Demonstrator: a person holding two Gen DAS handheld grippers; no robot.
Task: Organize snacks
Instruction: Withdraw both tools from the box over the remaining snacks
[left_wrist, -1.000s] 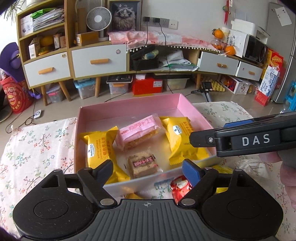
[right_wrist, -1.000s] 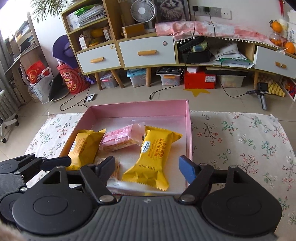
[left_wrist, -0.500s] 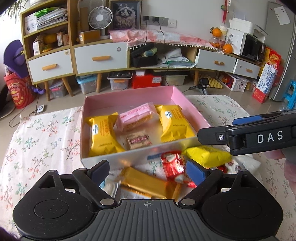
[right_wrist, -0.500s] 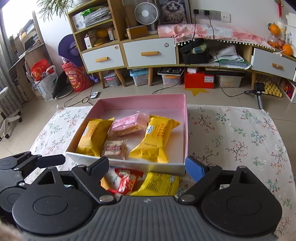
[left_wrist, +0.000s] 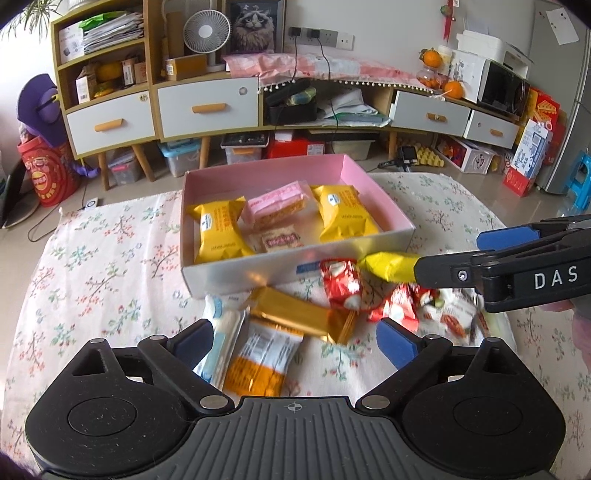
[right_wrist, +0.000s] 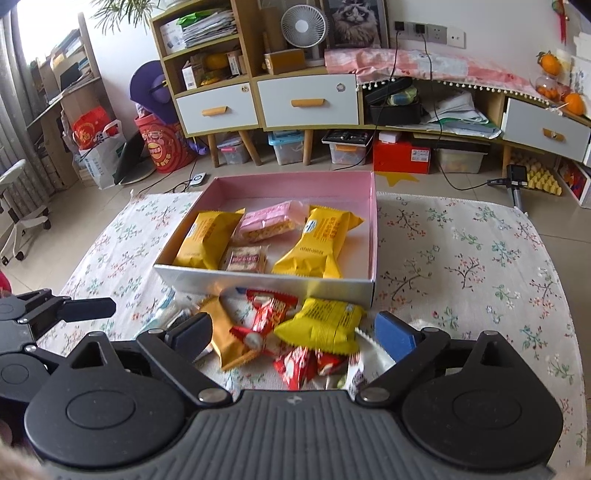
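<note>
A pink box (left_wrist: 395, 214) (right_wrist: 373, 236) on the floral cloth holds two yellow packets (left_wrist: 218, 230) (right_wrist: 317, 243), a pink wafer packet (left_wrist: 277, 205) and a small brown one (right_wrist: 245, 258). Loose snacks lie in front of the box: a gold bar (left_wrist: 299, 314), an orange-and-white packet (left_wrist: 264, 360), red packets (left_wrist: 341, 282) (right_wrist: 271, 310) and a yellow packet (left_wrist: 388, 264) (right_wrist: 321, 325). My left gripper (left_wrist: 295, 341) is open and empty above the gold bar and the orange-and-white packet. My right gripper (right_wrist: 295, 332) is open and empty over the red and yellow packets.
A floral cloth (left_wrist: 103, 273) (right_wrist: 472, 258) covers the table. Behind it stand wooden cabinets with white drawers (left_wrist: 207, 107) (right_wrist: 306, 99), storage bins on the floor and a tripod (right_wrist: 515, 184). The right gripper's arm (left_wrist: 517, 273) crosses the left wrist view.
Both grippers have drawn back from the box toward the near edge. The loose snacks in front of the box have come into view under the open jaws.
</note>
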